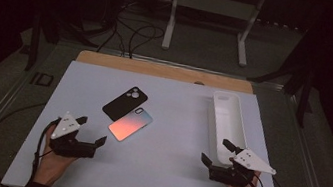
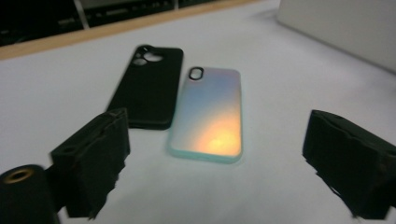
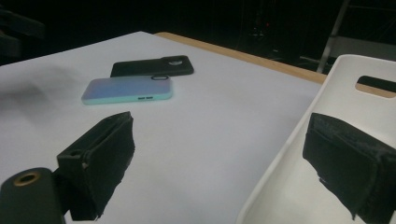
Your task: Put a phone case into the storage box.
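L tongs (image 1: 95, 132) apart, empty, nr iridescent case (image 1: 130, 123); R tongs (image 1: 214, 150) apart, empty.

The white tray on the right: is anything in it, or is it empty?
Empty, as far as shown. The white tray shows only bare white inside in the high view; both phone cases lie outside on the table.

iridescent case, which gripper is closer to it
Left. The left gripper sits just below-left of the iridescent case; the right gripper is far across the table, by the white tray.
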Tool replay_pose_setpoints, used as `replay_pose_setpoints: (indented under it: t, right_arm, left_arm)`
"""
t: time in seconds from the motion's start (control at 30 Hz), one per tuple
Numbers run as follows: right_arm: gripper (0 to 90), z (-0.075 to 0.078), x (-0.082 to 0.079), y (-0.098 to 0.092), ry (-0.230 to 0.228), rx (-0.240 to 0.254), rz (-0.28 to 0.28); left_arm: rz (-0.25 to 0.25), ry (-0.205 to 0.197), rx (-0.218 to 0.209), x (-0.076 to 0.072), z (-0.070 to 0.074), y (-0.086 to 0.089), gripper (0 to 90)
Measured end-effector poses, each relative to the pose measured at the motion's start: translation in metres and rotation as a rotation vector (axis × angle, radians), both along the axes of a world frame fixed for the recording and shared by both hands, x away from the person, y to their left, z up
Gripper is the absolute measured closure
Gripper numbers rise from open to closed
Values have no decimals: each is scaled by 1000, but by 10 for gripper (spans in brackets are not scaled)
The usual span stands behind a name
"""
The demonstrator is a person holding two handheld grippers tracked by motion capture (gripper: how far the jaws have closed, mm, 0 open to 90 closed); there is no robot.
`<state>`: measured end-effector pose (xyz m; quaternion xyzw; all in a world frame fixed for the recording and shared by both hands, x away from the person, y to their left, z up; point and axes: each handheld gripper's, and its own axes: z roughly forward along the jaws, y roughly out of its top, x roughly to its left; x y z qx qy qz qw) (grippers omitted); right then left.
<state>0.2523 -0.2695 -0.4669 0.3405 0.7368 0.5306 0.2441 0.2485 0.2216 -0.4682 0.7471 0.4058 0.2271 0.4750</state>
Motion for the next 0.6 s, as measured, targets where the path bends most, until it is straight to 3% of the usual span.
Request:
replay_pose_setpoints:
  t: [0.03,0.23,0.43,0.6]
  right_arm:
    - [88,0,0,0,-2,3,0]
    - [88,0,0,0,0,6,2]
    - [88,0,0,-2,-1,12,2]
    - [88,-1,-1,-1,4,12,5]
  left_arm:
    - [7,-9,-12,-5,1,8,13]
    - [45,-39,-8,-19,5,27,1]
    - [58,-35,26,-24,5,35,1]
    - [67,-38,25,-24,6,38,1]
